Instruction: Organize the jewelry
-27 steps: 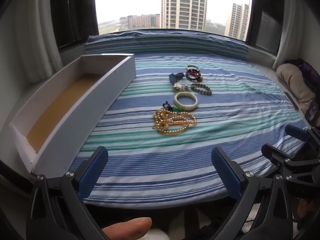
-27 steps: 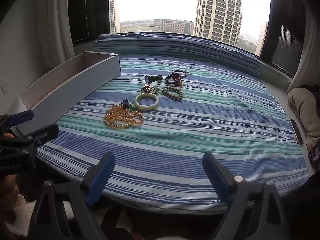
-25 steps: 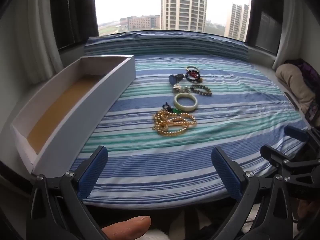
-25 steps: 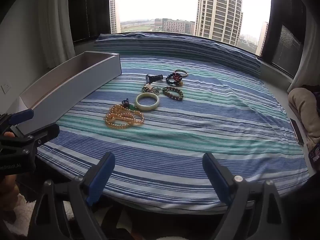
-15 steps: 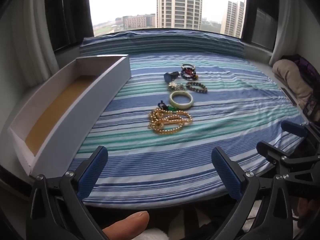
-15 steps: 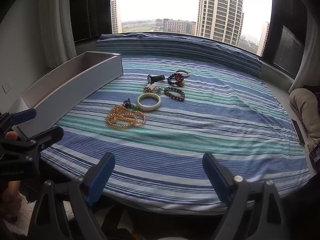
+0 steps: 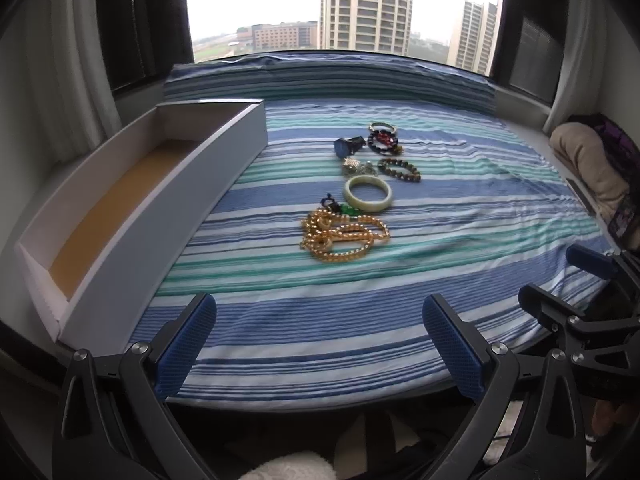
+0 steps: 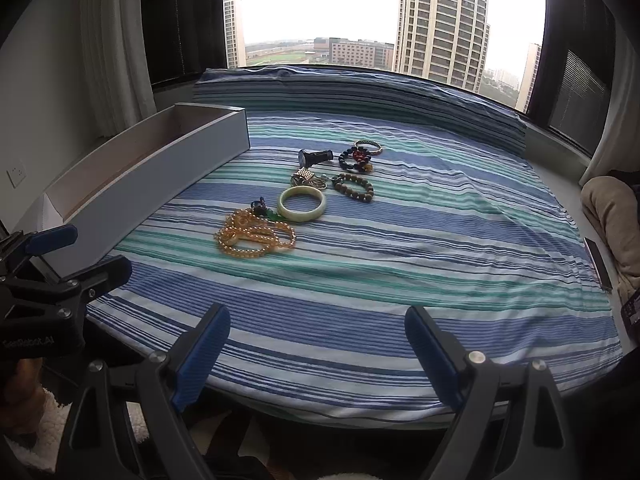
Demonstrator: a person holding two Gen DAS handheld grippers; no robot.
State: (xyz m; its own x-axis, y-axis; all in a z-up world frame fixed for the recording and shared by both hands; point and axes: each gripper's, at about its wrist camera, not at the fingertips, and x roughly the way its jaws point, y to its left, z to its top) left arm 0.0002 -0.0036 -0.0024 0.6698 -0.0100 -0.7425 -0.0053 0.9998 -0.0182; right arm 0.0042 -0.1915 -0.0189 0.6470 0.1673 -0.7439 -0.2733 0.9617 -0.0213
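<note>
A: Left gripper [image 7: 320, 344] and right gripper [image 8: 318, 354]: both with jaws spread wide, nothing between the blue pads, both poised over the near edge of the striped bedsheet [image 7: 460, 216], short of the jewelry.

B: Position of the jewelry, relative to the white box [image 7: 168, 216]?

A: All to the right of the box, on the sheet, none inside. Nearest: gold bead necklace [image 7: 344, 238], heaped. Just beyond it: pale jade bangle [image 7: 367, 193], with a small green-and-dark trinket [image 7: 338, 207] between the two. Farther back: brown bead bracelet [image 7: 399, 169], silver piece [image 7: 356, 166], dark blue item [image 7: 347, 146], red-and-black bead bracelet [image 7: 383, 140]. Box interior bare, tan floor visible.

B: Step in hand?

A: Apparently the very start: approach before the first pick, nothing sorted yet.

B: Requirement of the next move?

A: Probably a reach forward to the necklace, a low pinch across several strands to avoid trailing loops, then a carry left over the box wall.
</note>
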